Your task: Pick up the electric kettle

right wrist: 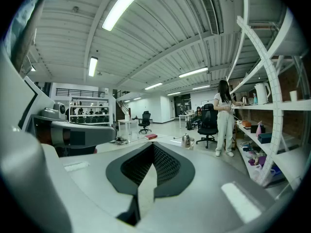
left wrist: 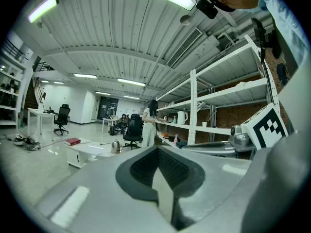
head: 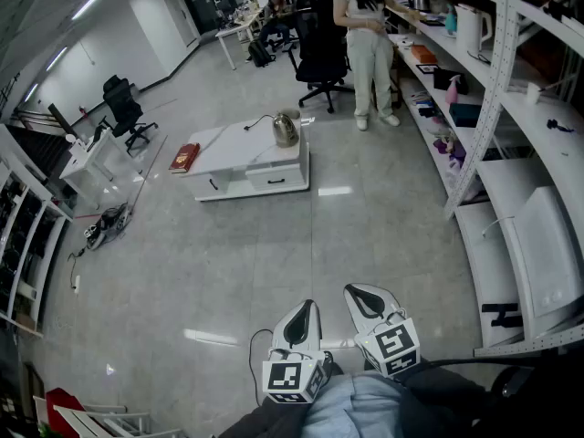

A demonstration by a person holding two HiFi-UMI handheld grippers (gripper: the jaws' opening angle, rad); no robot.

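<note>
A steel electric kettle (head: pixel 286 129) stands on a low white table (head: pixel 239 158) far ahead across the floor, with its cord trailing to the left. It shows small in the left gripper view (left wrist: pixel 115 146) and in the right gripper view (right wrist: pixel 186 140). My left gripper (head: pixel 304 313) and right gripper (head: pixel 363 295) are held close to my body at the bottom of the head view, side by side and far from the table. Each gripper has its jaws shut, left (left wrist: pixel 158 152) and right (right wrist: pixel 154 147), with nothing between them.
A red book (head: pixel 184 157) lies on the table's left end. A person in white (head: pixel 365 35) stands by a black office chair (head: pixel 321 57) beyond the table. White shelving (head: pixel 511 199) runs along the right, with a white kettle (head: pixel 468 27) on it. Desks and a chair (head: pixel 123 108) stand at left.
</note>
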